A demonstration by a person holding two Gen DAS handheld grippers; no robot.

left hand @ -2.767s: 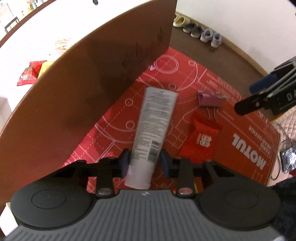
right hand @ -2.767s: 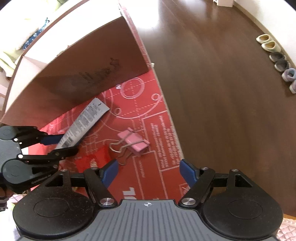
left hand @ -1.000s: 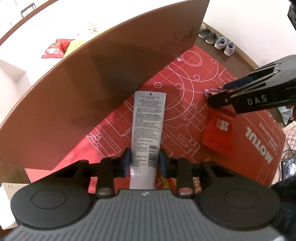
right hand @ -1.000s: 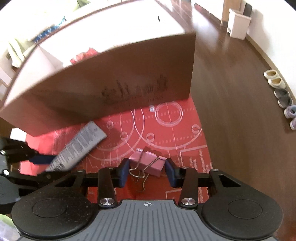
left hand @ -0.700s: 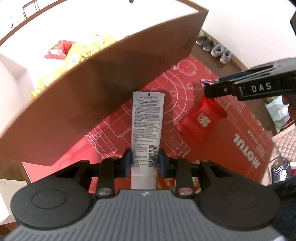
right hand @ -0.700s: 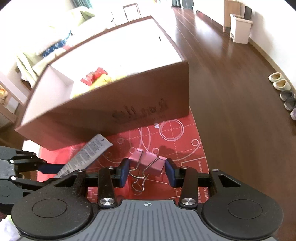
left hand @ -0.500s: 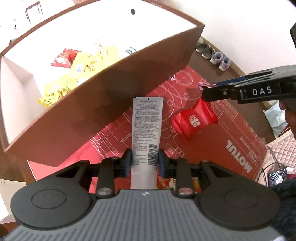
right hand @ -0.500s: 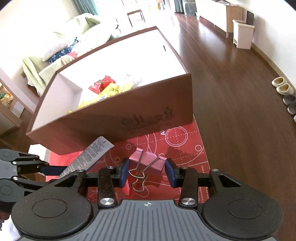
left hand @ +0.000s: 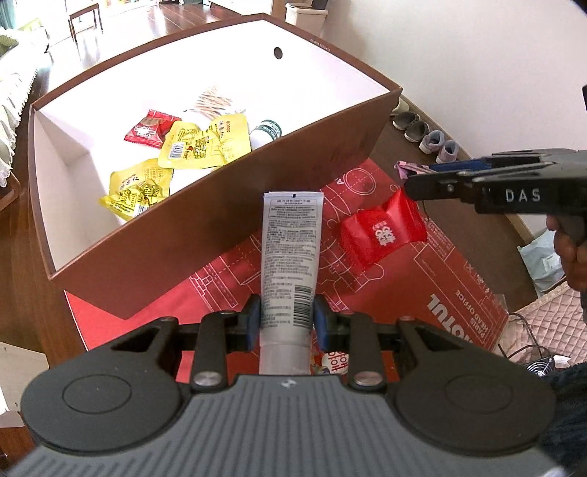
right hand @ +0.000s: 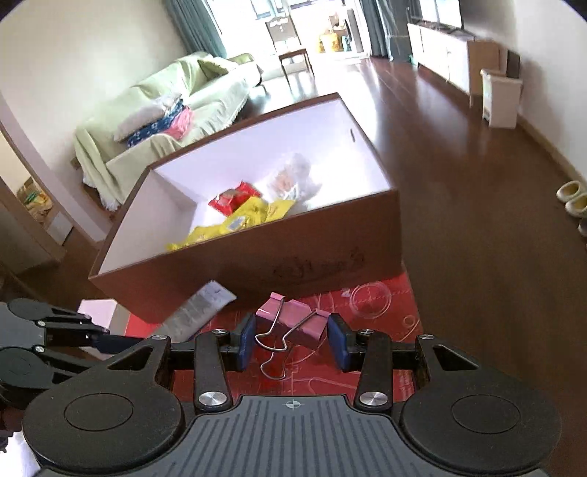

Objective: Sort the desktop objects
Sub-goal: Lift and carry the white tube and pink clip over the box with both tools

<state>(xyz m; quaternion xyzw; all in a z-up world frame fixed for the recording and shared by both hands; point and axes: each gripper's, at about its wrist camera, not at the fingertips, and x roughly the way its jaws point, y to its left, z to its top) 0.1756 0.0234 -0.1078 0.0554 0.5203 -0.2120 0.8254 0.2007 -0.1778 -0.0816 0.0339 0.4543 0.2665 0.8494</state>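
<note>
The left gripper (left hand: 286,321) pinches a grey tube (left hand: 290,257), the brown box (left hand: 227,205) ahead of it. The right gripper (right hand: 292,343) clamps a pink binder clip (right hand: 293,326) above the red mat (right hand: 367,352).

The setting is showing itself as a home living room. A sofa (right hand: 165,121) draped in a pale green cover is standing against the wall on dark wood flooring (right hand: 458,205), with shoes (left hand: 425,135) lining the baseboard. Curtains (right hand: 198,29) are hanging beside bright windows, and a low white cabinet (right hand: 440,51) is running along the far wall.
</note>
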